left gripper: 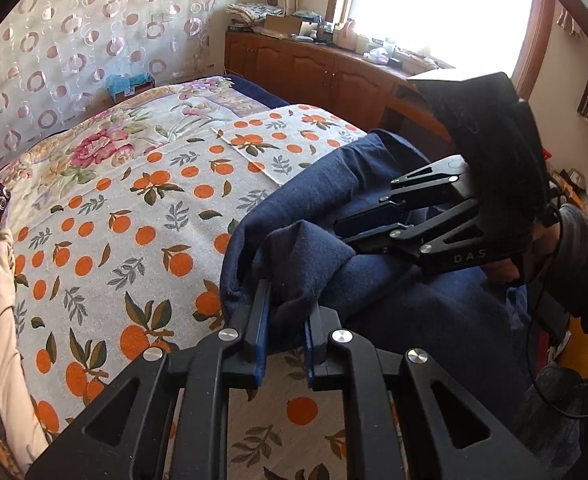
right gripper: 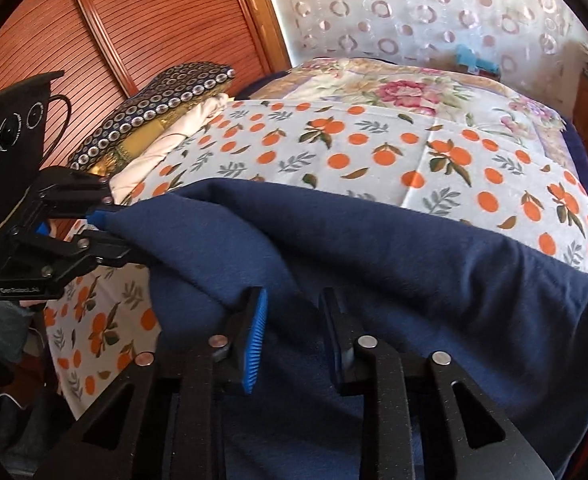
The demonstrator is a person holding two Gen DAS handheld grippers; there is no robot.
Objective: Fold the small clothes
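A navy blue garment [left gripper: 414, 312] [right gripper: 414, 260] lies rumpled on the near side of a bed covered by an orange-print sheet [left gripper: 133, 220] [right gripper: 374, 140]. My left gripper [left gripper: 289, 292] is shut on a bunched fold at the garment's edge and holds it a little off the sheet; in the right wrist view the left gripper [right gripper: 109, 228] is at the far left with the cloth's corner pinched. My right gripper [right gripper: 294, 300] stands over the garment's middle, jaws narrowly apart, the ribbed blue pad [right gripper: 255, 336] bare, cloth beneath the gap. In the left wrist view the right gripper [left gripper: 346, 228] rests against the cloth.
Folded bedding [right gripper: 165, 112] is stacked at the bed's far left, by a louvred wooden wardrobe [right gripper: 133, 20]. A wooden cabinet [left gripper: 314, 68] crowded with items runs under the window. A circle-pattern curtain [left gripper: 73, 40] hangs behind the bed. A person's sleeve [left gripper: 582, 264] holds the right gripper.
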